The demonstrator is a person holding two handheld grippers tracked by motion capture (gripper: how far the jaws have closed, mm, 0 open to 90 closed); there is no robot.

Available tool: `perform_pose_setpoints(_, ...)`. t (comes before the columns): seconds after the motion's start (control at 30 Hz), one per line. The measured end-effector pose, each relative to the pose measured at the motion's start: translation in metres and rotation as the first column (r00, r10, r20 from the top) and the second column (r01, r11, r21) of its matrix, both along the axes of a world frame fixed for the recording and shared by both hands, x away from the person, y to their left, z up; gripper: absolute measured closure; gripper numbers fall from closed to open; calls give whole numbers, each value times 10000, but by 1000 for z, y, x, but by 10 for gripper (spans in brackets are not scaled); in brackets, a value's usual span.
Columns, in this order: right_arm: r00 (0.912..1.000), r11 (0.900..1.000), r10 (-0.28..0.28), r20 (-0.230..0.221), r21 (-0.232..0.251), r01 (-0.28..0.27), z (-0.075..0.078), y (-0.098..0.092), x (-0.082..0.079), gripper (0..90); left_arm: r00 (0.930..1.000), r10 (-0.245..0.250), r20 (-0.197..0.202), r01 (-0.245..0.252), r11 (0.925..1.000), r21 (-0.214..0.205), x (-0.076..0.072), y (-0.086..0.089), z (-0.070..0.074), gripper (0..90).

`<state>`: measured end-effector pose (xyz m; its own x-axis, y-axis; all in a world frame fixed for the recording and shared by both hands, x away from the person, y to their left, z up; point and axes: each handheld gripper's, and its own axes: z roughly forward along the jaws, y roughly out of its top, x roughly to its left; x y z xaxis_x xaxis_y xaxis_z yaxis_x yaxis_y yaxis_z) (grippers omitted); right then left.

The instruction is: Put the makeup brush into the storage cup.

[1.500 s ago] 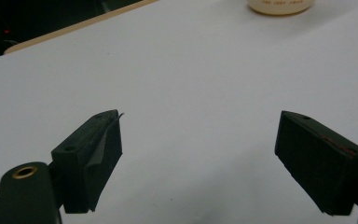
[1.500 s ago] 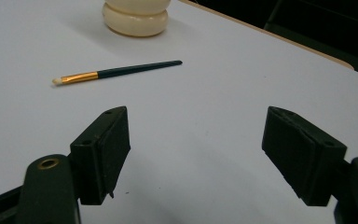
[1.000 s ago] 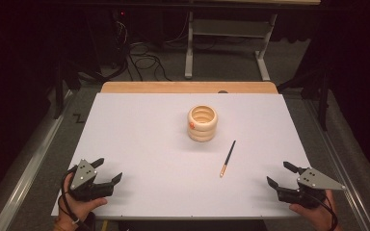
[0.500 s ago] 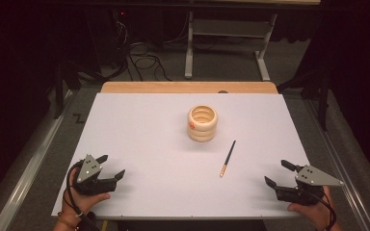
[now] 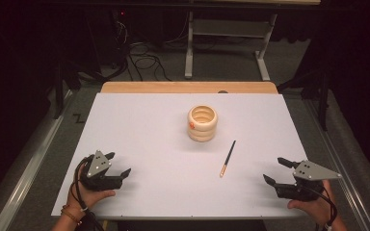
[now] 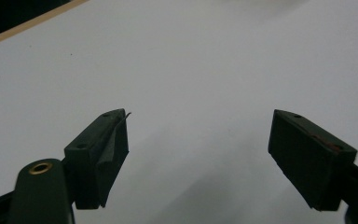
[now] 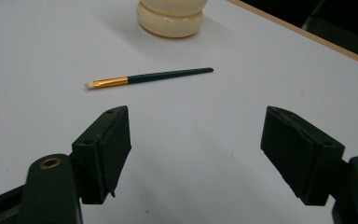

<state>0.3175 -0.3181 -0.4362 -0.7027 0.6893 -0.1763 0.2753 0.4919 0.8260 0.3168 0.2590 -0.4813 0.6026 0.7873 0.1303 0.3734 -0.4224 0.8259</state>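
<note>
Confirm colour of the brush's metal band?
Gold, on the brush, between dark green handle and pale tip; clearest in the right gripper view.

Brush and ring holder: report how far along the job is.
Nothing looks done yet. The brush lies flat on the table, apart from the cream ring holder. Both the left gripper and the right gripper are open and hold nothing near the table's front edge. Picking up the brush is all still ahead.

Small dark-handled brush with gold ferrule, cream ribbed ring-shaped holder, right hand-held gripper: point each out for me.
Small dark-handled brush with gold ferrule [image 7: 168, 75]: right gripper view, on the dark handle.
Cream ribbed ring-shaped holder [image 5: 202, 131]: high view, on its front wall.
Right hand-held gripper [image 5: 275, 171]: high view, midway between its open jaw tips.
</note>
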Motion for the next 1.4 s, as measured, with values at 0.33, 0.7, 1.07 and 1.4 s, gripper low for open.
perform_pose_setpoints(0.33, 9996, 9984, 252, 142, -506, -245, 10, 6, 1, 233, 9999, 56, 144, -55, 10000, -65, -7, 3, -4, 207)
perform_pose_setpoints(0.7, 9981, 9915, 618, 10, -1149, -613, 15, 7, 4, 249, 9999, 79, 141, -77, 9999, -140, -10, 5, -4, 207)
perform_pose_setpoints(1.07, 9976, 9898, 688, -120, -1242, -697, 15, 12, 9, 257, 9999, 44, 109, -42, 9998, -203, -10, 5, -5, 207)
perform_pose_setpoints(1.4, 9963, 9916, 794, -334, -996, -824, 17, 24, 18, 269, 10000, 8, 72, -6, 9998, -202, -10, 4, -5, 208)
